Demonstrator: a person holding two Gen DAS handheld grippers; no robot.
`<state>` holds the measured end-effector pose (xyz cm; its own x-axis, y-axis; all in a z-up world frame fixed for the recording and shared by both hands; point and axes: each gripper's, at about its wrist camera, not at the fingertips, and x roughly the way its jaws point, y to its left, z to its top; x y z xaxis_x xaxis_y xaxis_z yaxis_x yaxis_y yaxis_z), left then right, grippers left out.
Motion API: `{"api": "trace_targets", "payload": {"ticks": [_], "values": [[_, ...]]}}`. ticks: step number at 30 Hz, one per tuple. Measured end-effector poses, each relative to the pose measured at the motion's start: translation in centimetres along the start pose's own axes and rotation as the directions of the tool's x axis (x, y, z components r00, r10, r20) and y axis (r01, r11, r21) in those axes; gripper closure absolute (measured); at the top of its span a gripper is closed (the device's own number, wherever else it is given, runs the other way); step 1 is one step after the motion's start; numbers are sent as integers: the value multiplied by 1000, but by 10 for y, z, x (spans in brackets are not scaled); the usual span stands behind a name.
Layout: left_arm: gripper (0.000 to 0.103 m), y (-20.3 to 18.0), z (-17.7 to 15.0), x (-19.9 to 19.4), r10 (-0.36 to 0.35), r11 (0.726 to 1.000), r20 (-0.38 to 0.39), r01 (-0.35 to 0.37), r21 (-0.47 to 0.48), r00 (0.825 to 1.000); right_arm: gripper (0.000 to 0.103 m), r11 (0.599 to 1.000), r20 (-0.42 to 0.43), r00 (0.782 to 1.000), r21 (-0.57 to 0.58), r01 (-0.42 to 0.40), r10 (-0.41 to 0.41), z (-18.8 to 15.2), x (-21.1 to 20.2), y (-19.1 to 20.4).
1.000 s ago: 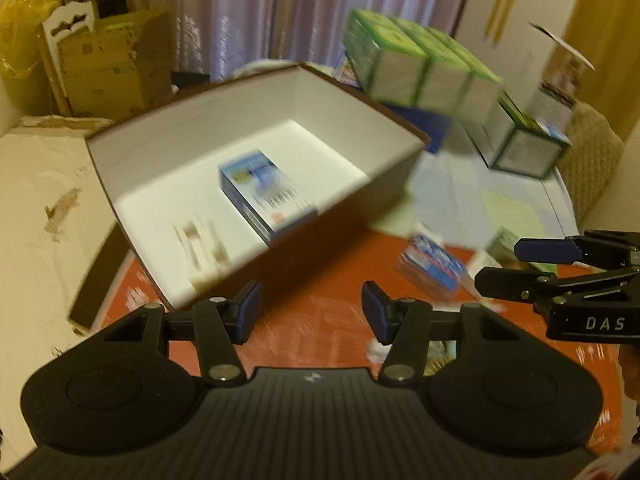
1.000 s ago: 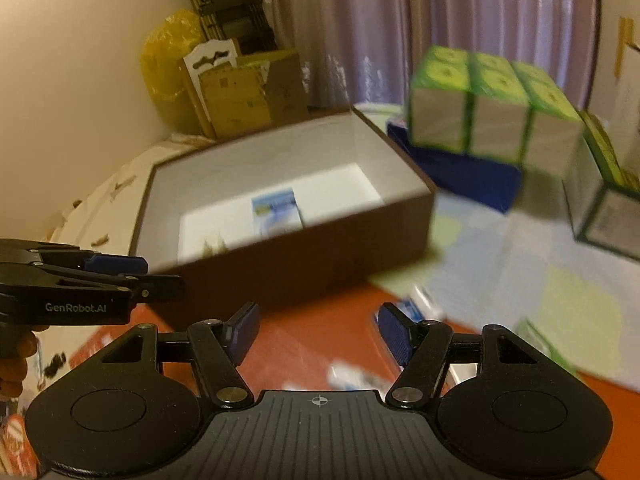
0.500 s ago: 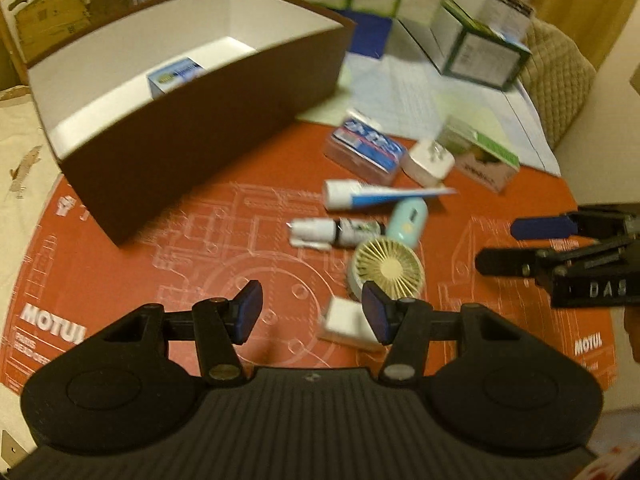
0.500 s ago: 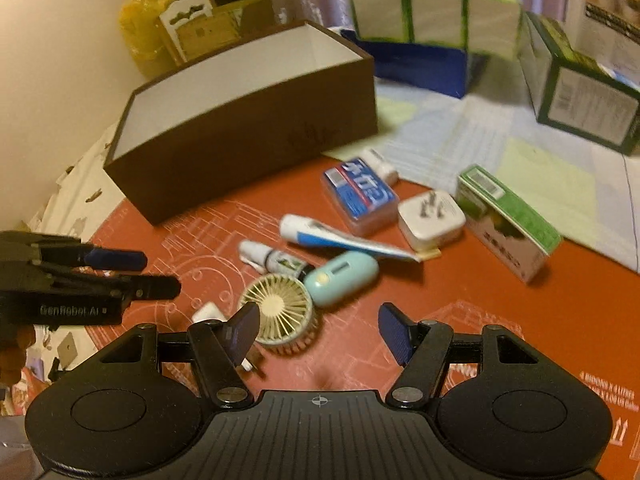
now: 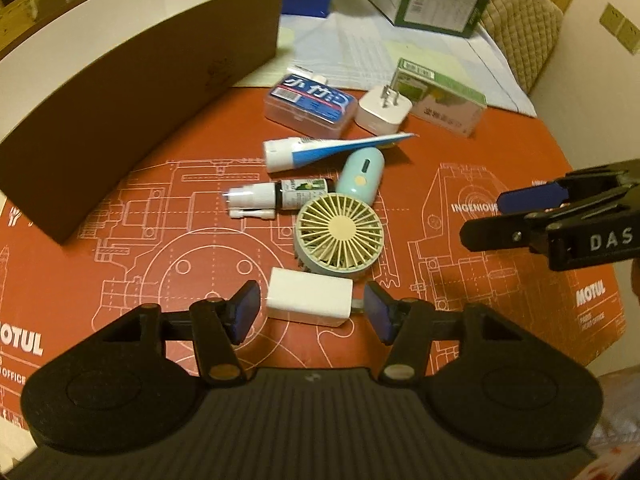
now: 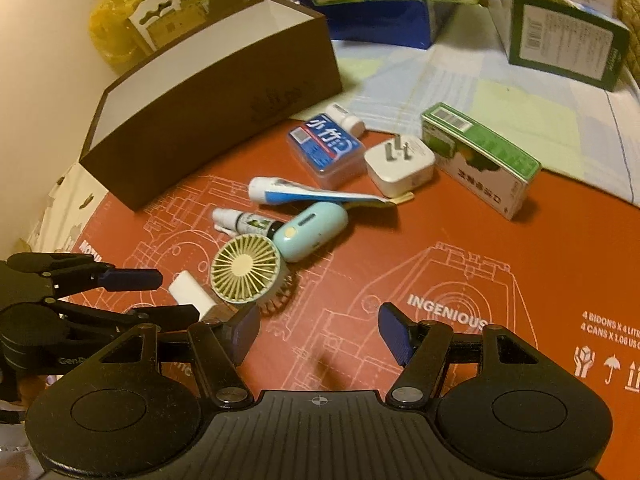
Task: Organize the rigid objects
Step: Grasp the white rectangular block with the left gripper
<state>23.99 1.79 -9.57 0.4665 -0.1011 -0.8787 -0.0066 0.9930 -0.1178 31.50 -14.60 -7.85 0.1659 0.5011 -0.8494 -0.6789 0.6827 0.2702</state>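
Surface: red printed mat point(image 5: 460, 152) with white machine drawings, lying on the tabletop.
Left gripper point(image 5: 312, 308): pointed down at the mat's near side; jaws spread and just opened a little wider, with a white charger block point(image 5: 310, 298) lying between them, neither pad pressing on it.
Right gripper point(image 6: 316, 328): jaws spread over bare mat, nothing between them.
Storage box point(image 5: 132, 92): brown outside, white inside, at the mat's far left edge.
Fan point(image 5: 339, 236): small round cream one, face up, just beyond the white charger block.
Mint case point(image 5: 360, 176): pill-shaped, touching the fan's far side.
Spray bottle point(image 5: 280, 194): lying flat, left of the mint case.
Toothpaste tube point(image 5: 324, 150): lying flat beyond the spray bottle, cap to the left.
Clear case with blue label point(image 5: 310, 106): beyond the tube, near the box's right end.
White plug adapter point(image 5: 383, 110): prongs up, just right of the clear case.
Green-and-white carton point(image 5: 444, 98): at the mat's far edge, right of the adapter.
Behind the mat: pale cloth point(image 6: 500, 92) with larger green cartons point(image 6: 560, 28) on it.
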Motion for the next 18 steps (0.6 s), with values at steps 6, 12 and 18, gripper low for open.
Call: {"api": "trace_targets", "payload": {"ticks": [6,12,18], "values": [[50,-5,3,12,20,998,-7,-19,59,1000,40,1000,-5,1000,27,9,-8,-4,-2,-6],[58,-6,1,18,14,994,-5,-14,112,1000,40,999,-11,1000,45,19,-18,-6,-1,-8],[58,4,-3,14,21,994,5,-22,109,1000,40,999,-14,1000,38,15,-14,-4,3,-1]]}}
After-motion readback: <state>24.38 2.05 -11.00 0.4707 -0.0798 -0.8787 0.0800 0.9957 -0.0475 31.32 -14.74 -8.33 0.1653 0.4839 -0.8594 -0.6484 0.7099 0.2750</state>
